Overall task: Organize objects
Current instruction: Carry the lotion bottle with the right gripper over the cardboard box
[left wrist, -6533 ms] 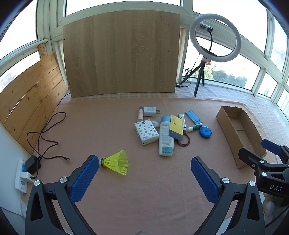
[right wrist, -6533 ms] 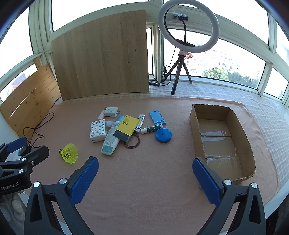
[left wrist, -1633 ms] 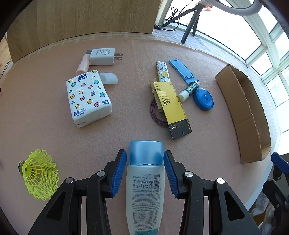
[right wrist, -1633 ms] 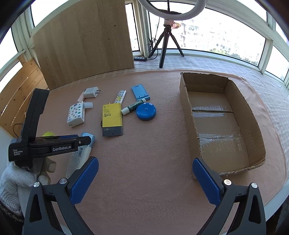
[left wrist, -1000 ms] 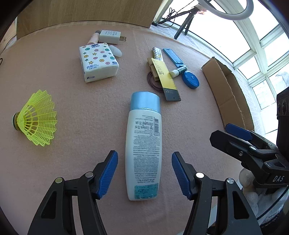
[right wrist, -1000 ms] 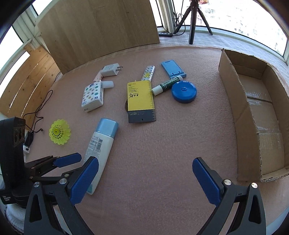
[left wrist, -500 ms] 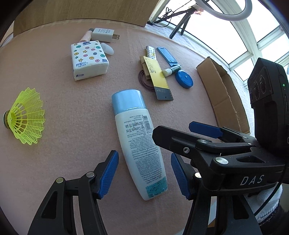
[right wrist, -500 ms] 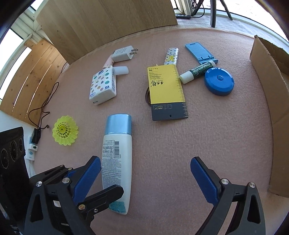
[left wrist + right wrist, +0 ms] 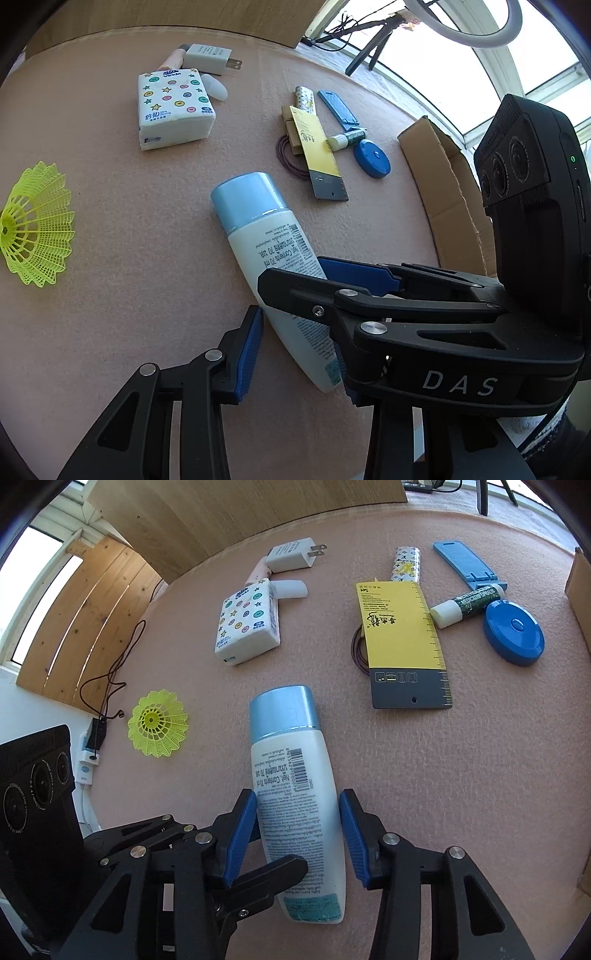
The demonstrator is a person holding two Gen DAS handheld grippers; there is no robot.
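I'm looking at the lotion bottle point(image 9: 293, 805) lying flat on the pink mat point(image 9: 461, 775), long axis running away from me, blue cap point(image 9: 282, 710) pointing toward the far clutter, flat base end nearest my grippers. In the left wrist view the bottle point(image 9: 271, 266) is lying slanted, cap up-left.

My right gripper point(image 9: 297, 834) is closing its jaws around the bottle's lower body, blue pads sitting just at both sides; I can't tell if they are pressing yet. My left gripper point(image 9: 295, 350) is closing too, with the base end between its fingers; its left pad point(image 9: 249, 354) is just beside the bottle, the other pad is mostly hidden behind the right gripper's black arm, so contact is unclear.

Around it: yellow shuttlecock point(image 9: 159, 729) off to the left, tissue pack point(image 9: 247, 622) beyond the cap, white charger point(image 9: 291, 557) further back, yellow ruler card point(image 9: 404, 642) over a hair tie, lip balm point(image 9: 467, 605), blue round case point(image 9: 515, 633), blue phone stand point(image 9: 465, 563). Cardboard box point(image 9: 443, 192) is standing at the right. The two grippers are crowding each other over the base end.

Bottle is white with a pale blue cap, printed text and barcode facing up, teal patch near the base.
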